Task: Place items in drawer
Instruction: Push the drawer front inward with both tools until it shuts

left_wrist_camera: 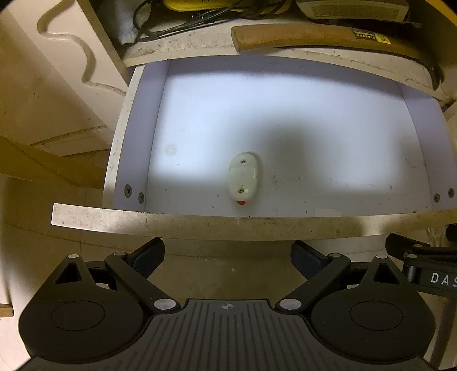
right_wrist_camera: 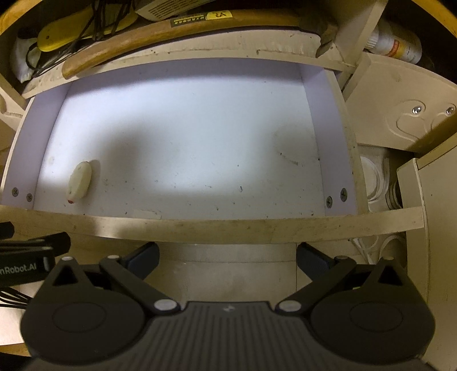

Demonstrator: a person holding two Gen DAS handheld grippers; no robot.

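A white drawer (left_wrist_camera: 200,222) stands pulled open below a shelf. It also shows in the right wrist view (right_wrist_camera: 257,225). Its floor holds only a small white oval fitting (left_wrist_camera: 242,178) with two screws and a red tip, near the front; it shows at the left in the right wrist view (right_wrist_camera: 79,183). My left gripper (left_wrist_camera: 227,258) is open and empty, just outside the drawer's front edge. My right gripper (right_wrist_camera: 227,256) is open and empty, also in front of the drawer.
On the shelf above lie a wooden-handled axe (left_wrist_camera: 300,35), a yellow tool (right_wrist_camera: 71,28), black cables (left_wrist_camera: 171,20) and a grey box (left_wrist_camera: 351,10). A bottle (right_wrist_camera: 397,45) stands at the far right. Cabinet panels (left_wrist_camera: 57,85) flank the drawer.
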